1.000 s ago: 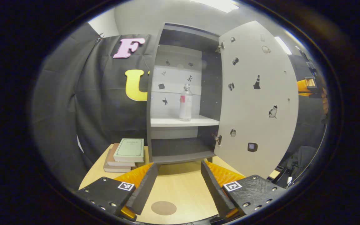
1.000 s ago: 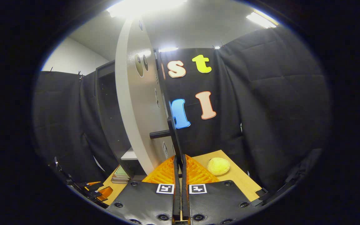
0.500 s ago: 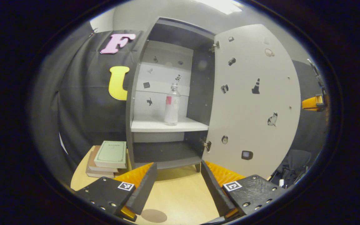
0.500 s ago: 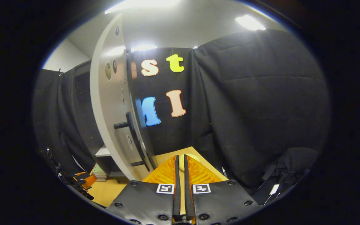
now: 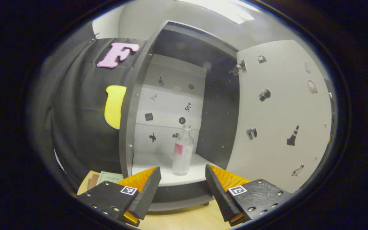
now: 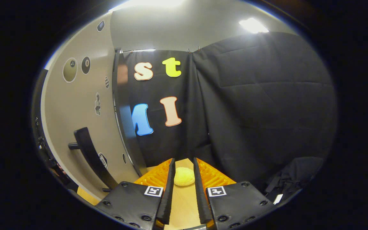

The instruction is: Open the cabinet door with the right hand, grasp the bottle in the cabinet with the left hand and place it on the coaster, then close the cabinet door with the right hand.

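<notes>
Everything here is placed relative to the cabinet (image 5: 129,127), a tall dark-framed unit with a pale back panel dotted with small stickers.

In the left gripper view, to the left of the cabinet and low down, a green-covered book (image 5: 107,177) lies on the wooden table (image 5: 187,220). The left gripper (image 5: 183,188) sits in front of the cabinet's opening with its two fingers spread wide and nothing between them. Inside the cabinet, on its white shelf (image 5: 158,179), stands the bottle (image 5: 183,154): clear plastic, red patch on its label, upright, its long axis vertical. It lies straight ahead of the left gripper and farther in, lined up with the gap between the fingers but not yet within it. To the right of the opening hangs the cabinet door (image 5: 279,115), swung fully open, its inner face showing more stickers.

In the right gripper view, the door's outer face (image 6: 78,121) is at the left, carrying a dark bar handle (image 6: 89,155). The right gripper (image 6: 182,191) is to the right of the door, clear of the handle, fingers slightly parted and holding nothing. A yellow rounded object (image 6: 184,176) rests on the table beyond its fingertips.

The left gripper looks the nearer to the bottle; a straight push forward would likely bring the fingers either side of it.
</notes>
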Motion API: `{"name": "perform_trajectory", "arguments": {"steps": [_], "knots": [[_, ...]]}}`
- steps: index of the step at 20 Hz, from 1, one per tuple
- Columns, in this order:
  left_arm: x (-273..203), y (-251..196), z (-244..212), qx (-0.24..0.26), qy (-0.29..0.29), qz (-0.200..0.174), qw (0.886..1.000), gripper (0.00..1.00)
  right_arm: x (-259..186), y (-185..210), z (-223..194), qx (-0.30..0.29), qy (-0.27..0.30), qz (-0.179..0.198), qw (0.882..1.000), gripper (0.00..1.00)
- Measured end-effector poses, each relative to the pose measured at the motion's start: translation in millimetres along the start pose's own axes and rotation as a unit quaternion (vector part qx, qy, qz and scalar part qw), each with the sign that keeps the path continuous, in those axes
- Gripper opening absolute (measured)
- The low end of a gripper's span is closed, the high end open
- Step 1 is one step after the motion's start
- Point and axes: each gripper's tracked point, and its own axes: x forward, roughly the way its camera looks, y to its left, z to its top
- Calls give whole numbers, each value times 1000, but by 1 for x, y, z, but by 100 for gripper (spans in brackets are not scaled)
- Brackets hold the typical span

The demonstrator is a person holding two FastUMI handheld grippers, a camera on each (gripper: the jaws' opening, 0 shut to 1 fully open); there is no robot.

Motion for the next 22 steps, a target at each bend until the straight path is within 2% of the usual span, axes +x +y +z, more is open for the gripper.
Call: {"name": "perform_trajectory", "arguments": {"steps": [1, 2, 3, 4, 5, 6, 7, 8, 11, 13, 14, 16, 17, 22], "knots": [[15, -1, 11, 10, -9, -1, 1000, 87, 6, 2, -2, 2, 2, 5, 1000, 43], [31, -2, 23, 20, -13, -2, 1000, 84, 9, 3, -3, 5, 6, 8, 1000, 61], [46, -5, 26, 29, -15, -7, 999, 87, 13, 2, -4, 8, 8, 8, 1000, 79], [59, -9, 30, 39, -15, -9, 999, 85, 16, 1, -4, 13, 9, 8, 1000, 81], [72, -10, 31, 51, -16, -7, 999, 85, 20, 0, -5, 21, 9, 5, 1000, 91], [85, -8, 32, 64, -16, 6, 998, 87, 21, 0, -5, 28, 7, 4, 1000, 90], [97, -7, 29, 68, -14, 21, 997, 87, 25, 2, -4, 32, 1, 7, 999, 83], [109, -12, 25, 62, -12, 21, 998, 86, 25, 1, -3, 34, -6, 9, 999, 90], [141, -23, 11, 31, -4, 14, 999, 88, 32, -1, -4, 36, -11, 8, 999, 90], [157, -17, 4, 30, -4, 21, 999, 84, 38, -7, -5, 29, -5, 3, 1000, 90], [166, -19, 2, 28, -5, 15, 999, 87, 43, -10, -4, 26, -3, 1, 1000, 90], [176, -15, -8, 25, 4, 21, 999, 84, 49, -5, -8, 29, 10, 13, 999, 90], [181, -14, -13, 25, 9, 24, 999, 87, 47, -4, -11, 30, 14, 19, 999, 90], [197, -10, -30, 22, 22, 37, 999, 85, 48, -4, -10, 19, 15, 25, 999, 90]]}}
